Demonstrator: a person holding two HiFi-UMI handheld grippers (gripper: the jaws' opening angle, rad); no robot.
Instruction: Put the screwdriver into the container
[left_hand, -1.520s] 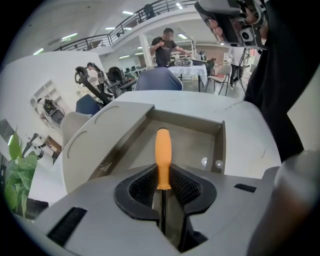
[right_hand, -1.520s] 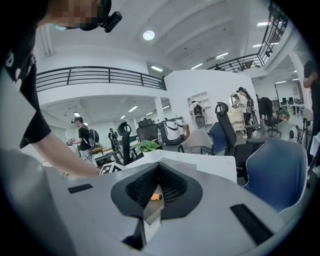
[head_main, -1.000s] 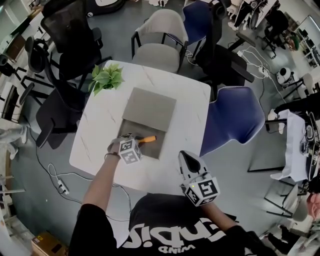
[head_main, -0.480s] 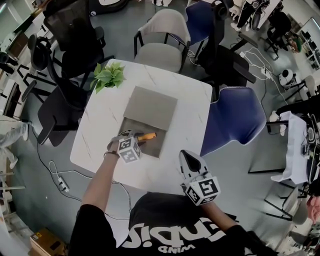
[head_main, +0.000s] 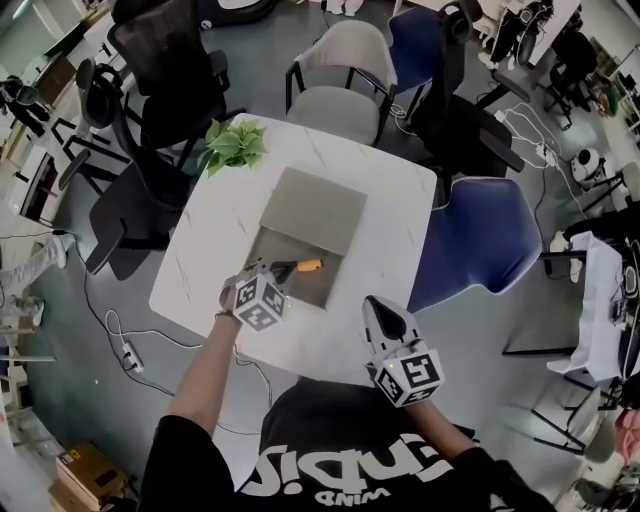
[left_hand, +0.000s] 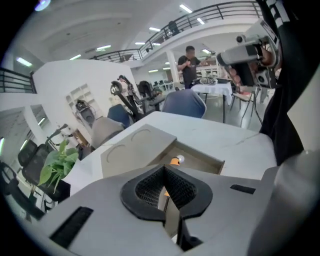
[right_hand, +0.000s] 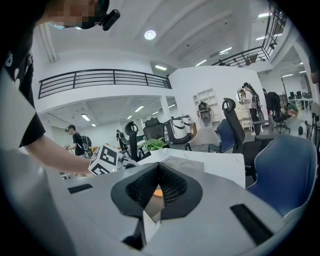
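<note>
Both pairs of jaws are closed: our left gripper (head_main: 268, 279) pinches the screwdriver (head_main: 305, 266), likely light and stiff, by its thin shaft over the container (head_main: 312, 292); our right gripper (head_main: 386, 313) hangs empty beside it.

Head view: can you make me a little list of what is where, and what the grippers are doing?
screwdriver: orange handle, over the open container
container: gray, open, on the white table
lid: flat, lying behind the opening
left gripper: shut on the screwdriver
right gripper: shut, empty, by the table's near edge
plant: far-left table corner
</note>
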